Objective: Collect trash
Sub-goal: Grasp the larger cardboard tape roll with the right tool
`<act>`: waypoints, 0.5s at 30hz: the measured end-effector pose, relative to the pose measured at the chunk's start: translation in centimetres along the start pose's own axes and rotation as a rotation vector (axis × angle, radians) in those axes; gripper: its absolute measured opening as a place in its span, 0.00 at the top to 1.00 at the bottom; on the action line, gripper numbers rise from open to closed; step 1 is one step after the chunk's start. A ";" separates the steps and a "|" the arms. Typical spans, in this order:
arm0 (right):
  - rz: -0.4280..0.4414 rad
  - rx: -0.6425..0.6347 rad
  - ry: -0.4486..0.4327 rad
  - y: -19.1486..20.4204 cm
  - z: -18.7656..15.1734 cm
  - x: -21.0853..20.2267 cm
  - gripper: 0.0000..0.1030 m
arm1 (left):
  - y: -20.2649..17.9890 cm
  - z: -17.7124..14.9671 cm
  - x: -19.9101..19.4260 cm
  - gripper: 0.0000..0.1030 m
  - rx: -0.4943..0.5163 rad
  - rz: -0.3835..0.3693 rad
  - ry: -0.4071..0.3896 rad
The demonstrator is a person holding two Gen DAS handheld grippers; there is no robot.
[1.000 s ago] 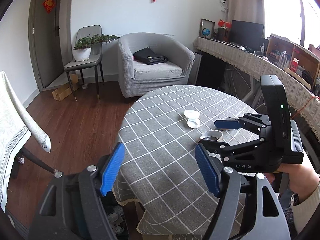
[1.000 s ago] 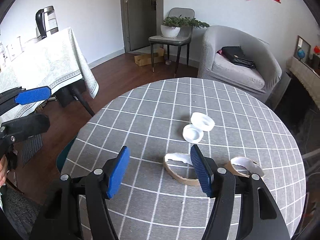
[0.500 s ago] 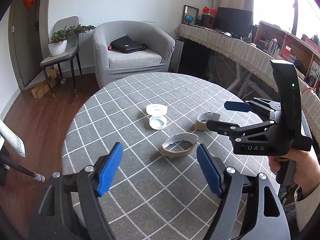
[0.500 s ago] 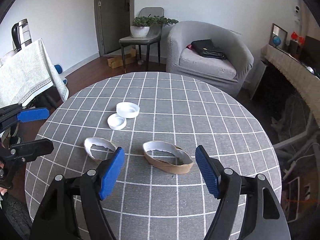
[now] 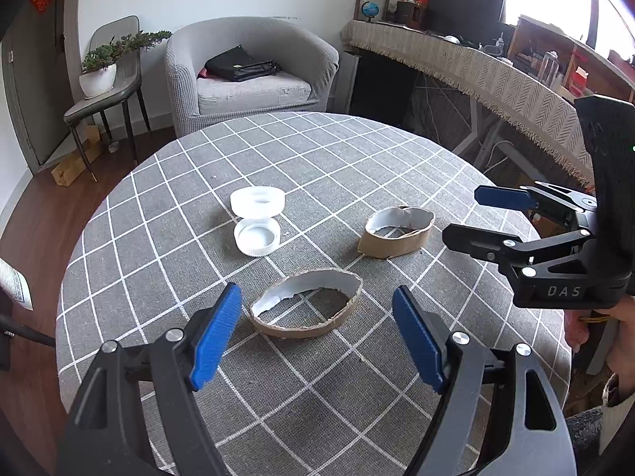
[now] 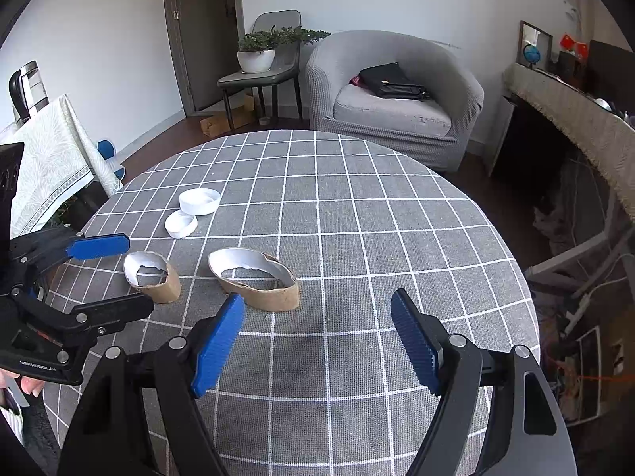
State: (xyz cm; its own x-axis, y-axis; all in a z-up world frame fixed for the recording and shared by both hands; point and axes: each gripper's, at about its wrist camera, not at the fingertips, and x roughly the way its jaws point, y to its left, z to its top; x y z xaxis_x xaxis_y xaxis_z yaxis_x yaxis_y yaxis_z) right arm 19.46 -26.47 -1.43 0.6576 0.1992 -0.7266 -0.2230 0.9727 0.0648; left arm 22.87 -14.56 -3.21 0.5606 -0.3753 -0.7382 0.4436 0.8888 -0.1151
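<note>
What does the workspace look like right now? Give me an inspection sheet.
Surface: round table under a grey checked cloth.
Job's things: two torn cardboard rings, nearer ring and farther ring; white lid touching a white plastic ring.
Clutter: nothing seen besides these.
Grippers: left tool open, empty, just before the nearer ring; right tool open, empty, jaws just widened.
Cables: loose wires on the floor to the right.
Surroundings: armchair with black bag, chair with potted plant.

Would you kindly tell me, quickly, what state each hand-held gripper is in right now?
Left hand-held gripper: open, holding nothing; its jaws have been opening.
Right hand-held gripper: open, holding nothing; its jaws have just been opening.
</note>
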 end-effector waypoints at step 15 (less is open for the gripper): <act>0.046 0.029 0.029 -1.2 0.1 1.1 0.25 | -0.5 0.9 2.3 0.35 -0.009 0.099 0.053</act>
State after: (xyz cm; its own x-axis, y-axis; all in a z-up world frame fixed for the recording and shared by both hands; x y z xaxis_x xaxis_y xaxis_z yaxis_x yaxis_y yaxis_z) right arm 20.51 -27.37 -2.26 0.6257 0.2409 -0.7419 -0.2313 0.9657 0.1185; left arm 24.57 -16.11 -4.29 0.5636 -0.2715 -0.7802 0.3818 0.9231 -0.0455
